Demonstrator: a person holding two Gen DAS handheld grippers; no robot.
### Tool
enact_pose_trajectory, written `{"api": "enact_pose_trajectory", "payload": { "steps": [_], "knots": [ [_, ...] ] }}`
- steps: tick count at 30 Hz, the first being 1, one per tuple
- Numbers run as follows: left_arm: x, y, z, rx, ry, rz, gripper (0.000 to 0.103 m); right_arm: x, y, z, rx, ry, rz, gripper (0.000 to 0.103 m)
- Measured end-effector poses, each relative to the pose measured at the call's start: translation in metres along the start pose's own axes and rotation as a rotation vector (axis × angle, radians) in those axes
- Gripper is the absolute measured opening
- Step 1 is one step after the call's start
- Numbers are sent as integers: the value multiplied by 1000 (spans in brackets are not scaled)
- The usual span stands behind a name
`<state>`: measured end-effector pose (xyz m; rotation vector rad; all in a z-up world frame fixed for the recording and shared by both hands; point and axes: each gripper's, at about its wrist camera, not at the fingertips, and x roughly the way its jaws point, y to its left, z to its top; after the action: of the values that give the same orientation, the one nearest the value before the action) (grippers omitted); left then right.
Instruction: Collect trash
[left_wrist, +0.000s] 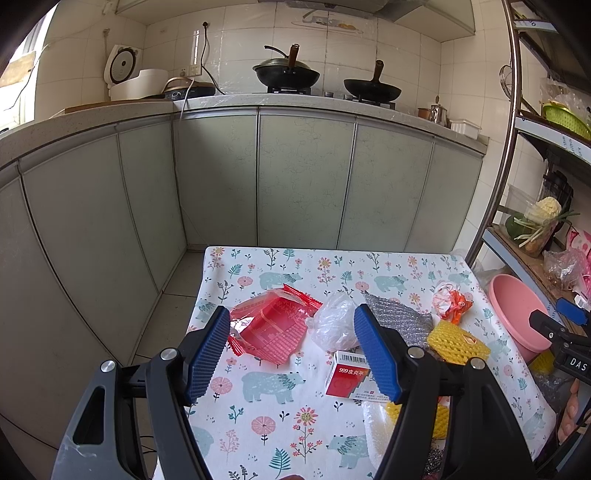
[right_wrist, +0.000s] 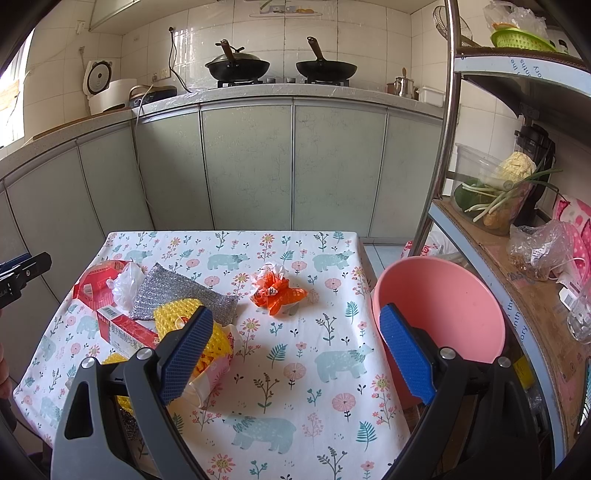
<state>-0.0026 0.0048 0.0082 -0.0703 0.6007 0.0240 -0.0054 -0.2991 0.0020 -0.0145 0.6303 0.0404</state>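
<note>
1. Several pieces of trash lying ahead of the left gripper (left_wrist: 295, 354) on the bear-print tablecloth (left_wrist: 273, 424): red foil wrapper (left_wrist: 273, 328) just beyond its left finger, crumpled clear plastic bag (left_wrist: 334, 325) between the fingers, red-and-white medicine box (left_wrist: 349, 374) touching the right finger's inner side.
2. Silver scouring pad (right_wrist: 177, 291), yellow foam fruit net (right_wrist: 177, 317) and orange-and-white crumpled wrapper (right_wrist: 277, 291) spread to the left of and ahead of the right gripper (right_wrist: 295, 350).
3. Pink plastic basin (right_wrist: 443, 306) hanging off the table edge, right behind the right finger; likely the collecting bin.
4. Both grippers spread wide, holding nothing.
5. Risks: thin bag slipping out of a shallow pinch; left finger nudging the medicine box or dragging the cloth; right finger knocking the basin, given how closely it sits; light foam net bouncing out if dropped from high up.
</note>
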Motion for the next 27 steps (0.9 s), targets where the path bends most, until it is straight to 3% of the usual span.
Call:
{"api": "enact_pose_trajectory", "payload": {
  "steps": [27],
  "knots": [
    [14,-6,-12,11,21,0,71,3,-2,-2,9,6,-1,92]
  ]
}}
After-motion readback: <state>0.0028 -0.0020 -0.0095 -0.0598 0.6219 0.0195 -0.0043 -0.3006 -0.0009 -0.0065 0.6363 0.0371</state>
